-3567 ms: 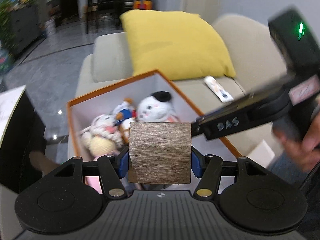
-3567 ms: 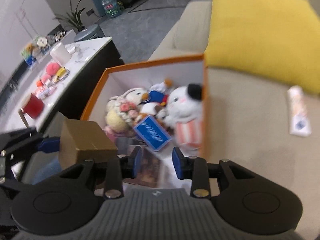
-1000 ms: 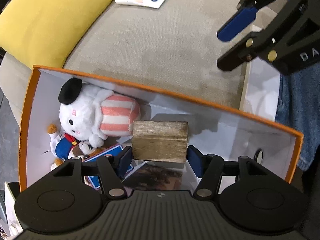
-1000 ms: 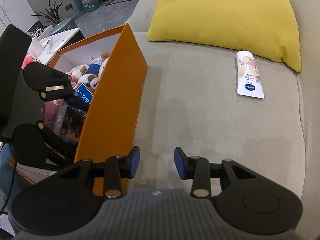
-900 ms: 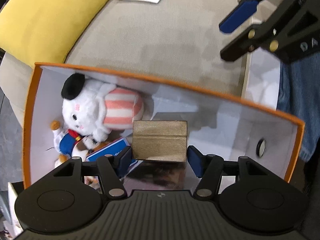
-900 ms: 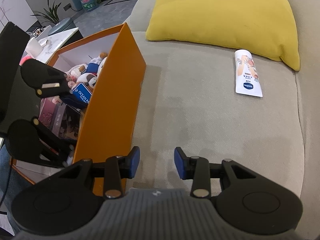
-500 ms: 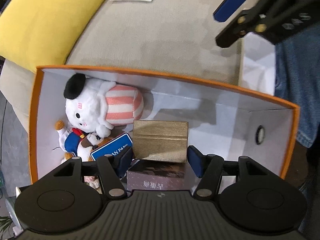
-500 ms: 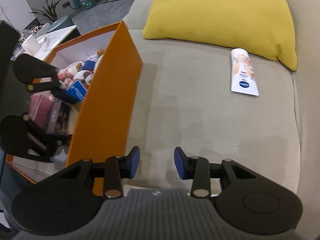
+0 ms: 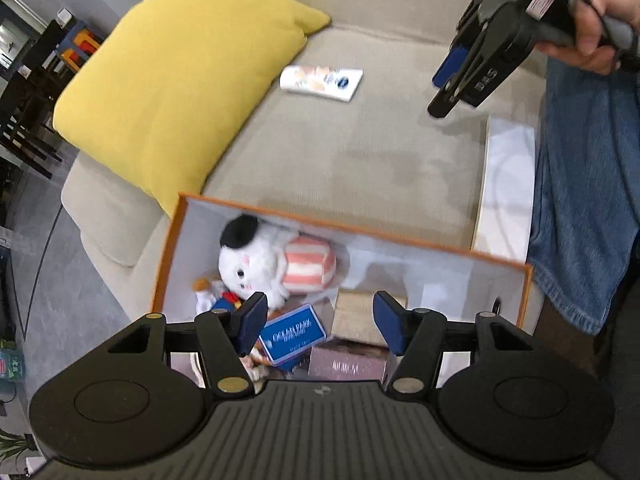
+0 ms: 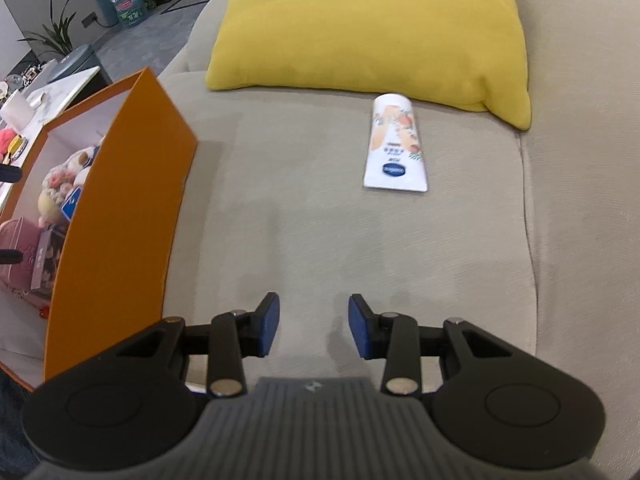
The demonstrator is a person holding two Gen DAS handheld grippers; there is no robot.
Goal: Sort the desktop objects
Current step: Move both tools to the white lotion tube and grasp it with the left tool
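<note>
An orange box (image 9: 440,246) with white inside stands on the beige sofa; it also shows in the right wrist view (image 10: 120,184). Inside lie a gold-brown box (image 9: 354,314), a white plush toy (image 9: 272,264), a blue card (image 9: 294,334) and a dark pink box (image 9: 346,364). My left gripper (image 9: 320,322) is open and empty above the orange box. A white lotion tube (image 10: 396,146) lies on the seat; it also shows in the left wrist view (image 9: 320,82). My right gripper (image 10: 312,326) is open and empty over the seat, short of the tube, and it shows in the left wrist view (image 9: 448,80).
A yellow cushion (image 10: 372,28) leans on the sofa back behind the tube. A white flat sheet (image 9: 506,184) lies at the seat's front edge beside a jeans leg (image 9: 580,200). A white side table (image 10: 36,100) with small items stands beyond the box.
My left gripper has let go of the gold-brown box, which now lies in the orange box, and has risen away. My right gripper has moved toward the lotion tube.
</note>
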